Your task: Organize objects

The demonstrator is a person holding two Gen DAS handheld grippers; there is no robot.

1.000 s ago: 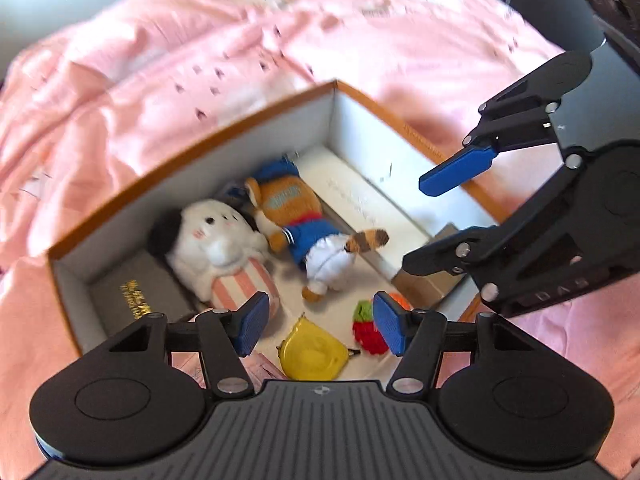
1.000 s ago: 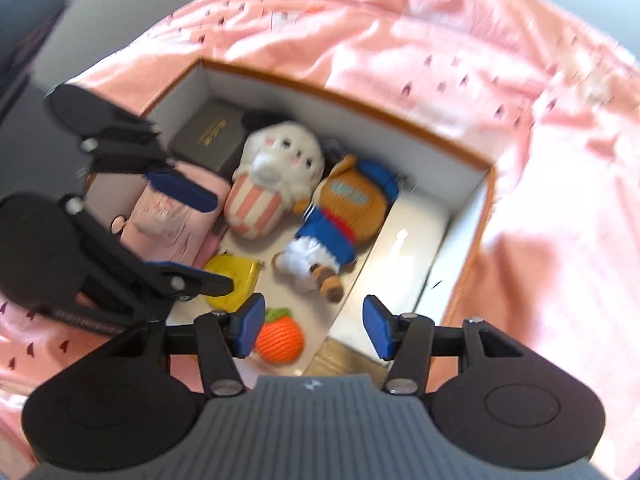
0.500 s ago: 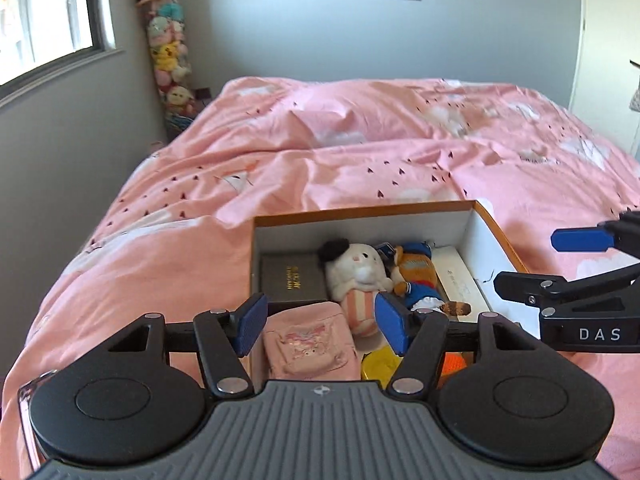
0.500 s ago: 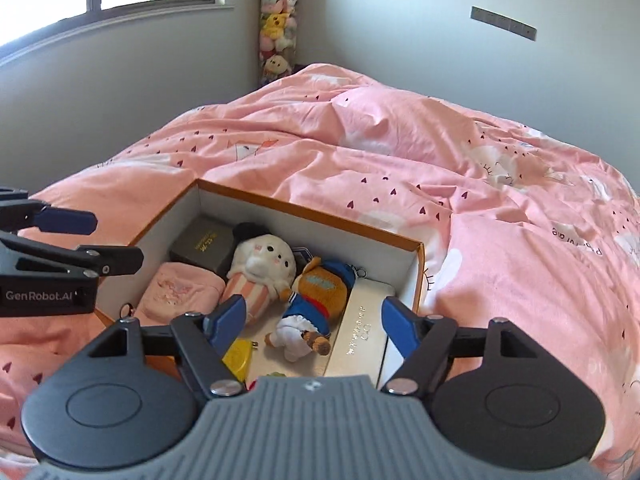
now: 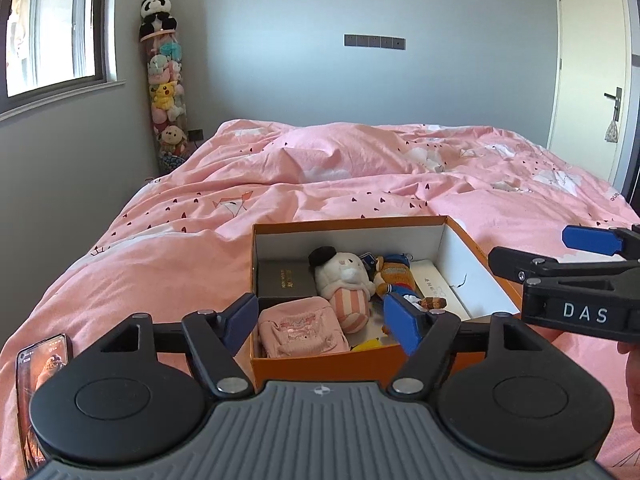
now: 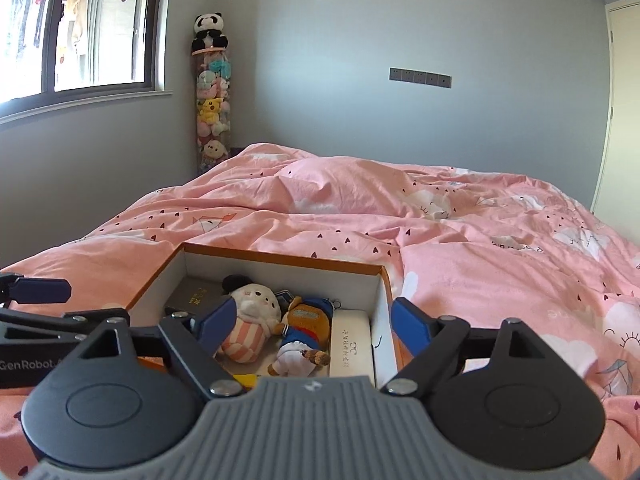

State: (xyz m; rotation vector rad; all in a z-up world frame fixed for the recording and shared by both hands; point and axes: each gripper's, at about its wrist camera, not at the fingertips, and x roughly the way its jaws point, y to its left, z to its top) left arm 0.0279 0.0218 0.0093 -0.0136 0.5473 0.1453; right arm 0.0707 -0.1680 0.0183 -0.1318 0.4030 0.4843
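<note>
Pulled back and levelled since a second ago: left gripper [image 5: 320,320] and right gripper [image 6: 308,328] both empty, fingers spread, low before the box [image 5: 320,354] (toys [image 5: 344,280] packed inside). Box near the foot edge of the pink bed [image 5: 320,168]; phone [image 5: 38,392] lying left; grey walls beyond.

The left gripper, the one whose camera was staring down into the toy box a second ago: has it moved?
Yes. The left gripper has pulled up and back from the orange box, which now sits smaller and lower in its view, with the far wall showing.
</note>
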